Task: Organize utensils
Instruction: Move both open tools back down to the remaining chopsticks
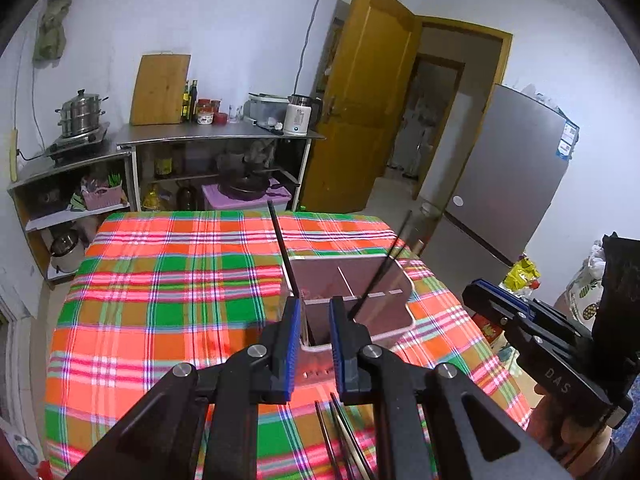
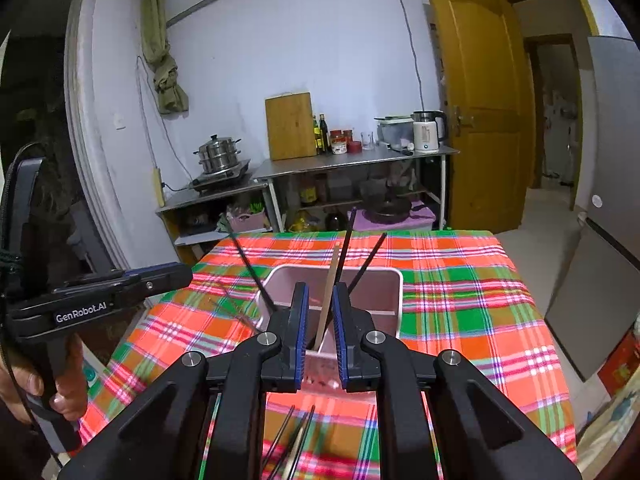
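Chopsticks (image 2: 291, 446) on plaid cloth (image 2: 460, 300), ends hidden beneath hand-held gripper (image 2: 320, 334)

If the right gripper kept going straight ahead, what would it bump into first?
Probably the wooden chopstick standing in the pink holder; it shows right between the right gripper fingers, though how far off is hard to tell.

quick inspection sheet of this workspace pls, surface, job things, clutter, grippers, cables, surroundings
surface: table under a plaid tablecloth.
job's things: pink utensil holder with black chopsticks and a wooden chopstick leaning in it; loose chopsticks lie at the near edge.
clutter: nothing seen on the cloth besides these.
grippers: left gripper and right gripper slightly open, nothing between the pads.
cables: cord down the wall.
surroundings: steel counter, steamer pot, cutting board, kettle, wooden door, fridge.
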`<state>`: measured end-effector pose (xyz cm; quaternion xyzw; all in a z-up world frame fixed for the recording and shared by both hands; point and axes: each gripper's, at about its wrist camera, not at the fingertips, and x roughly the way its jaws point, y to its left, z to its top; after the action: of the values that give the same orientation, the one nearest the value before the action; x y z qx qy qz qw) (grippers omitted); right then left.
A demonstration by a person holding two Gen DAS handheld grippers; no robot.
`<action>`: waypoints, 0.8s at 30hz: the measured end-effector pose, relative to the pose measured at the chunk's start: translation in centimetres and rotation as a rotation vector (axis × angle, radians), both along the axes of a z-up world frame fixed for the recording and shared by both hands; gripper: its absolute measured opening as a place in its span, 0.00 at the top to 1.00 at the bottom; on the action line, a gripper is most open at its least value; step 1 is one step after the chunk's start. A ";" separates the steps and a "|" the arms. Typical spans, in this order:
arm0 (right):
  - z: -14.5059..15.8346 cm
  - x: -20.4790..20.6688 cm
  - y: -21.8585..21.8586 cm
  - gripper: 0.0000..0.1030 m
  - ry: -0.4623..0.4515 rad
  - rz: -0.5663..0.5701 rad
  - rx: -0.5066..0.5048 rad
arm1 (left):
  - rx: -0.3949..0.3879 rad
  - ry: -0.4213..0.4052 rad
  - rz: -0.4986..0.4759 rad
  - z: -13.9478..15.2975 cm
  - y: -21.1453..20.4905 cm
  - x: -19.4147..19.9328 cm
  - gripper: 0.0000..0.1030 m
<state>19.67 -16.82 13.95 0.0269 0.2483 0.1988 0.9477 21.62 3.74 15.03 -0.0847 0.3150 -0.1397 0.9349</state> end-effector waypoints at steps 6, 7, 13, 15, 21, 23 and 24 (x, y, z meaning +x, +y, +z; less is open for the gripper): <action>-0.3 -3.1 -0.1 0.88 -0.020 0.000 -0.031 | -0.002 -0.009 0.001 -1.0 -0.1 -3.3 0.87; -0.3 -3.6 -0.1 0.88 -0.022 -0.002 -0.035 | -0.003 -0.007 0.000 -1.2 -0.2 -3.8 0.87; -1.1 -6.2 -0.2 0.81 -0.022 -0.008 -0.054 | -0.003 0.008 -0.012 -2.6 -0.8 -6.8 0.87; -1.3 -6.7 -0.2 0.80 -0.020 -0.008 -0.056 | -0.001 0.012 -0.011 -3.1 -0.9 -7.6 0.87; -2.2 -8.5 -0.4 0.80 -0.009 -0.007 -0.057 | 0.003 0.025 -0.012 -4.1 -1.2 -9.5 0.87; -2.5 -9.1 -0.5 0.80 -0.003 -0.006 -0.054 | 0.005 0.030 -0.013 -4.5 -1.3 -10.1 0.87; -2.7 -9.3 -0.5 0.80 0.002 -0.007 -0.055 | 0.005 0.032 -0.015 -4.6 -1.3 -10.4 0.87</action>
<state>10.34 -17.34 11.24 0.0019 0.2543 0.1888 0.9485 11.22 2.42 10.40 -0.0825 0.3309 -0.1447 0.9289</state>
